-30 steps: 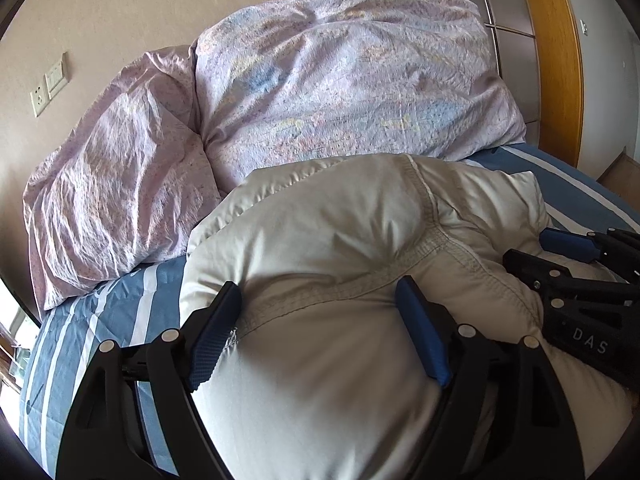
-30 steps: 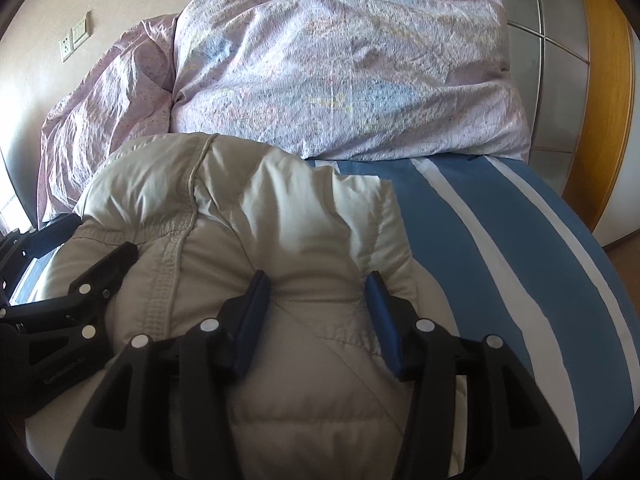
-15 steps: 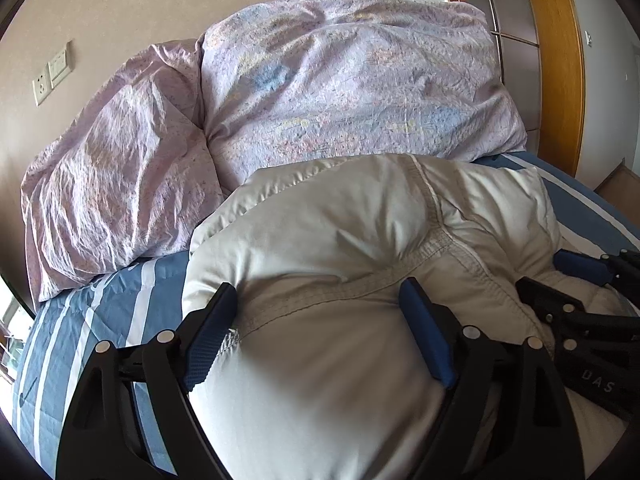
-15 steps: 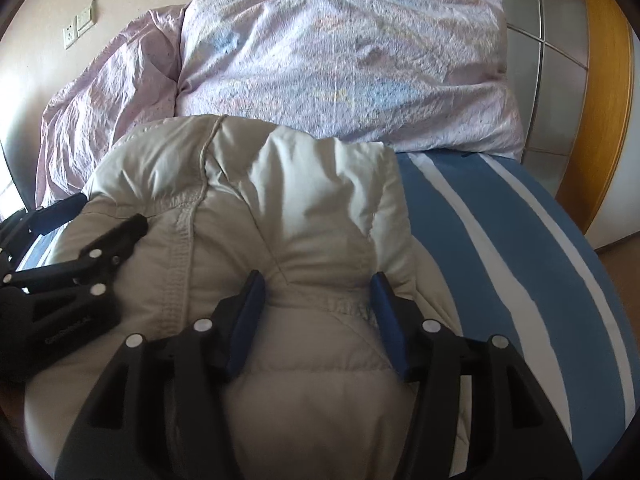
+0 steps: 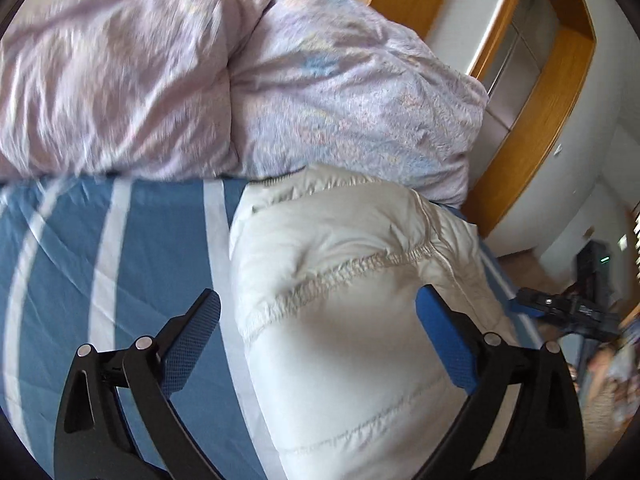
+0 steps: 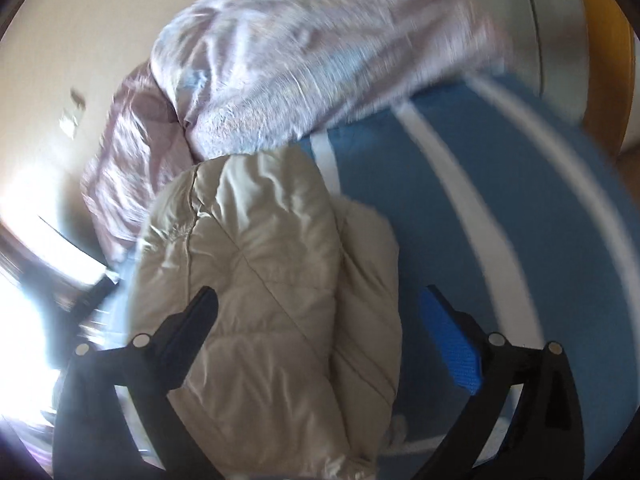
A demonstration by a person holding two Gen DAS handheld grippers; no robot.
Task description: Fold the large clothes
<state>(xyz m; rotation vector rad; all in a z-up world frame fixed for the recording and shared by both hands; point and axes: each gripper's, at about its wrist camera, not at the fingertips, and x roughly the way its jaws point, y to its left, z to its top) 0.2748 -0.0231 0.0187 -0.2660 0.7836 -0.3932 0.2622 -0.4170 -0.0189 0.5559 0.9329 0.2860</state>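
A padded cream jacket (image 5: 352, 300) lies folded in a bundle on the blue striped bed sheet (image 5: 120, 264). My left gripper (image 5: 318, 344) is open above its near left edge, with the jacket under the right finger only. In the right wrist view the jacket (image 6: 256, 292) lies under my right gripper (image 6: 320, 344), which is open wide and holds nothing. The right gripper also shows at the far right of the left wrist view (image 5: 560, 308).
Two lilac pillows (image 5: 224, 88) lie at the head of the bed, just beyond the jacket. A wooden door frame (image 5: 532, 112) and the floor are to the right of the bed. A bright window (image 6: 24, 288) is at the left.
Both grippers have lifted off the jacket and swung apart, left one leftwards, right one rightwards. The right gripper has opened wider. The jacket stays folded on the bed.
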